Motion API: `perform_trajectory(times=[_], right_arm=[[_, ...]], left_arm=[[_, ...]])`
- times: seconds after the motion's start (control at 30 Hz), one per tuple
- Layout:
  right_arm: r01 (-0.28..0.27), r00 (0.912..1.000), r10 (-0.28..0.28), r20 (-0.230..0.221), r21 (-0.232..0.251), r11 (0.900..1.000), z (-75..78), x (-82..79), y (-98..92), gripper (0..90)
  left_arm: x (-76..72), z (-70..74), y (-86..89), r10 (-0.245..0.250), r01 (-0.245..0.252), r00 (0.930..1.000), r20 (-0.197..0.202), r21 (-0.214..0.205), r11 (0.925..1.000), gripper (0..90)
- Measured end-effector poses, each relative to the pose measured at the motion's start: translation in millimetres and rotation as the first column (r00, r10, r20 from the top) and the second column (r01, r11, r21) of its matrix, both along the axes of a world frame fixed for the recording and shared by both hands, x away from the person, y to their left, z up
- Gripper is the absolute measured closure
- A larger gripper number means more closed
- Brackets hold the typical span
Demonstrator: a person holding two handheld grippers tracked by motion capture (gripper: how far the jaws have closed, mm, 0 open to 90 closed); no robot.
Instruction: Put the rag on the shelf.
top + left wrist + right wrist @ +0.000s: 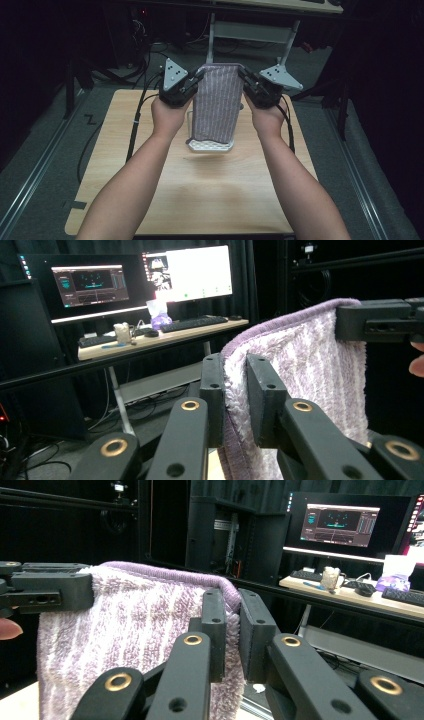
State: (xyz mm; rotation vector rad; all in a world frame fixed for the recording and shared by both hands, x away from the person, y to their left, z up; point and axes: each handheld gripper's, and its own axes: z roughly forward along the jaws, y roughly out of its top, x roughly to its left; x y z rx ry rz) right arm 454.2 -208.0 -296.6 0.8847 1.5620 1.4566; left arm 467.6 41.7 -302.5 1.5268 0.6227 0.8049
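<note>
A purple striped towel [218, 100] hangs upright above the wooden table [150, 200], held by its two top corners. My left gripper [198, 76] is shut on the top left corner and my right gripper [242, 74] on the top right corner. In the left gripper view the jaws pinch the towel's [310, 365] edge at my left gripper [235, 395], with the other gripper clamped farther along. My right gripper [232, 630] pinches the towel [135, 625] the same way. The towel's lower end hangs over a white tray [212, 145].
The white tray lies on the table's middle, partly covered by the towel. A desk [150, 342] with monitors, keyboards and small items stands beyond the table. Cables [134, 125] trail off the table's left side.
</note>
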Motion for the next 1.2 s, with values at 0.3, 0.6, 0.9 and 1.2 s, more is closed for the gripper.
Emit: perform_trajectory(times=[0.3,0.6,0.9,1.2], right_arm=[[0.008,0.9990,-0.011,-0.044,-0.066,0.9978,-3.1,33.3,6.2,83.5],[0.011,0.9824,-0.030,-0.184,-0.105,0.9944,-16.6,73.7,17.5,83.1],[0.050,0.9555,-0.107,-0.275,-0.205,0.9775,-49.2,90.9,25.8,81.1],[0.018,0.9502,-0.087,-0.299,-0.229,0.9733,-53.0,95.4,28.5,52.6]], left_arm=[[42.9,-4.3,-3.9,0.083,-0.080,0.9952,-0.052,0.054,0.9954,78.9],[77.5,-27.6,-5.5,0.137,-0.118,0.9724,-0.189,0.107,0.9873,78.0],[88.2,-53.0,-9.4,0.154,-0.115,0.9443,-0.291,0.149,0.9821,74.7],[92.7,-52.4,-3.6,0.115,-0.083,0.9261,-0.359,0.104,0.9911,50.8]])
